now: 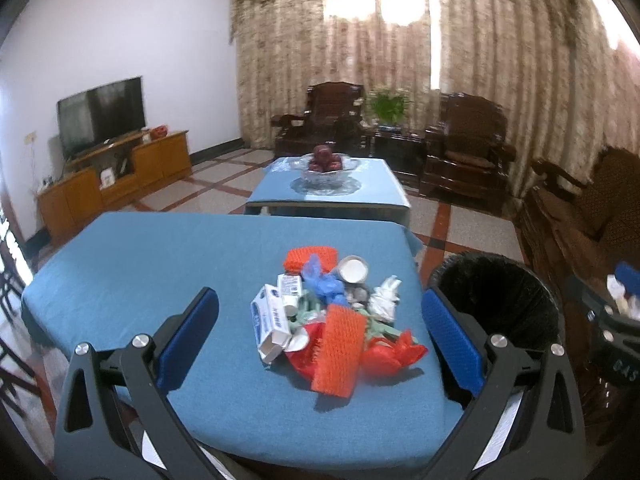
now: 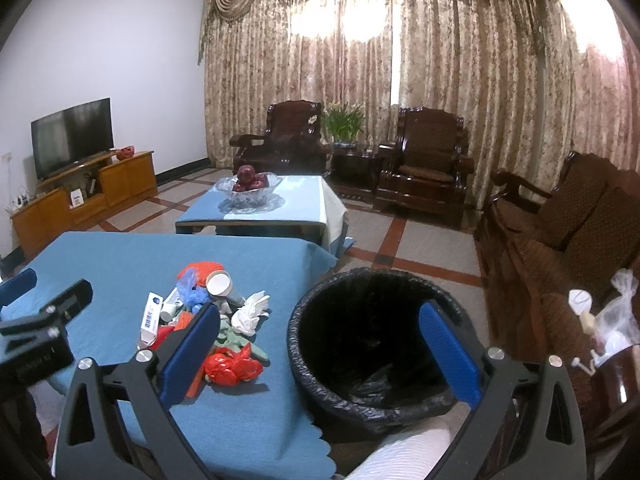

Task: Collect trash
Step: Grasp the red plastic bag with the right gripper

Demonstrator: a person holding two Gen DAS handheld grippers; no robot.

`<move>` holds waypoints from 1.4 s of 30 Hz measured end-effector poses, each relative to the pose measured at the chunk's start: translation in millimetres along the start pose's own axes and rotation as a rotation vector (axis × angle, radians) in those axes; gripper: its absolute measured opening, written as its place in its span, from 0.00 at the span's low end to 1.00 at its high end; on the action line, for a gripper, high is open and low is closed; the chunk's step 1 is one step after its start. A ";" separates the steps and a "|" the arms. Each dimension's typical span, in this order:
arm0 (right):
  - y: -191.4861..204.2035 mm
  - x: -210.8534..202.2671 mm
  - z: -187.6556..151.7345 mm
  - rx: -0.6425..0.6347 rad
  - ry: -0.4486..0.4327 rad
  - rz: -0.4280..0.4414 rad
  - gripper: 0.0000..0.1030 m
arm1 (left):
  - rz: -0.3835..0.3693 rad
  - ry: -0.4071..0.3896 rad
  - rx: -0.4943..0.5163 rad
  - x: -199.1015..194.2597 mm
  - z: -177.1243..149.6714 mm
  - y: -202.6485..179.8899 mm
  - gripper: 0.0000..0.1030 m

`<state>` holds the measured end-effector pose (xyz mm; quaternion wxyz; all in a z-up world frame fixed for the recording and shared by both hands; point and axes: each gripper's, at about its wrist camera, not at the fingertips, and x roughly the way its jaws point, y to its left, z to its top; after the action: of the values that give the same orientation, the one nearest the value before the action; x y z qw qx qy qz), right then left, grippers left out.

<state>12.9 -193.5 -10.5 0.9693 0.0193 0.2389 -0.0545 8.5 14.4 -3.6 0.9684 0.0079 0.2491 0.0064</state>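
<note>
A pile of trash [image 1: 328, 316] lies on the blue-covered table [image 1: 140, 264]: orange foam nets, a white and blue box, a paper cup, blue and red plastic, crumpled white tissue. It also shows in the right wrist view [image 2: 212, 320]. A bin lined with a black bag [image 2: 372, 344] stands right of the table, also in the left wrist view [image 1: 496, 296]. My left gripper [image 1: 320, 332] is open and empty, held above the pile. My right gripper [image 2: 320, 344] is open and empty, over the gap between table edge and bin.
A second blue table [image 2: 280, 200] with a glass bowl of apples [image 2: 248, 188] stands behind. Dark wooden armchairs [image 2: 424, 160] and a sofa [image 2: 560, 240] line the back and right. A TV on a wooden cabinet [image 2: 80, 192] is at the left. Clear bags [image 2: 612, 316] lie at the right.
</note>
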 end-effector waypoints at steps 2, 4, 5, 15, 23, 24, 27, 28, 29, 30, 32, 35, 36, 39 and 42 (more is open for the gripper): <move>5.7 8.7 -3.6 -0.010 0.000 0.018 0.94 | 0.031 -0.005 -0.008 6.2 -6.1 20.4 0.95; 14.6 21.6 -8.7 -0.035 -0.001 0.038 0.94 | 0.072 0.001 -0.012 26.0 -8.9 36.4 0.95; 18.6 28.3 -10.4 -0.046 -0.001 0.056 0.94 | 0.092 0.006 -0.020 34.6 -12.0 44.0 0.95; 71.4 116.0 -56.7 -0.093 0.129 0.271 0.74 | 0.142 0.118 -0.002 107.7 -56.2 90.3 0.95; 92.8 171.4 -98.7 -0.143 0.232 0.264 0.67 | 0.091 0.168 -0.006 133.0 -80.1 92.3 0.92; 93.3 173.9 -100.6 -0.145 0.240 0.261 0.67 | 0.085 0.177 -0.009 135.1 -82.1 91.4 0.91; 93.4 185.9 -108.3 -0.150 0.275 0.256 0.67 | 0.069 0.204 -0.025 144.8 -85.0 88.7 0.88; 93.3 189.3 -110.6 -0.154 0.283 0.258 0.67 | 0.063 0.210 -0.029 150.1 -85.8 86.6 0.86; 93.2 191.3 -112.1 -0.159 0.295 0.260 0.67 | 0.058 0.213 -0.029 150.6 -87.1 85.2 0.83; 94.5 195.3 -113.0 -0.162 0.303 0.265 0.67 | 0.054 0.218 -0.029 151.3 -88.2 83.5 0.82; 94.7 199.9 -115.8 -0.158 0.329 0.304 0.58 | 0.041 0.228 -0.034 153.7 -89.0 80.5 0.80; 96.2 198.3 -118.6 -0.162 0.336 0.340 0.46 | 0.023 0.235 -0.044 154.0 -90.6 75.5 0.80; 97.1 197.2 -118.5 -0.170 0.332 0.344 0.41 | 0.017 0.235 -0.040 153.1 -90.8 72.4 0.79; 95.0 197.1 -116.2 -0.161 0.327 0.378 0.27 | 0.003 0.240 -0.020 153.3 -90.8 63.5 0.78; 90.5 192.8 -110.3 -0.158 0.321 0.405 0.13 | -0.014 0.247 -0.017 152.5 -92.6 55.1 0.75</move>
<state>142.1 -115.2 -196.8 0.9087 -0.0004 0.3843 0.1633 96.9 73.0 -157.2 0.9304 -0.0028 0.3666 0.0026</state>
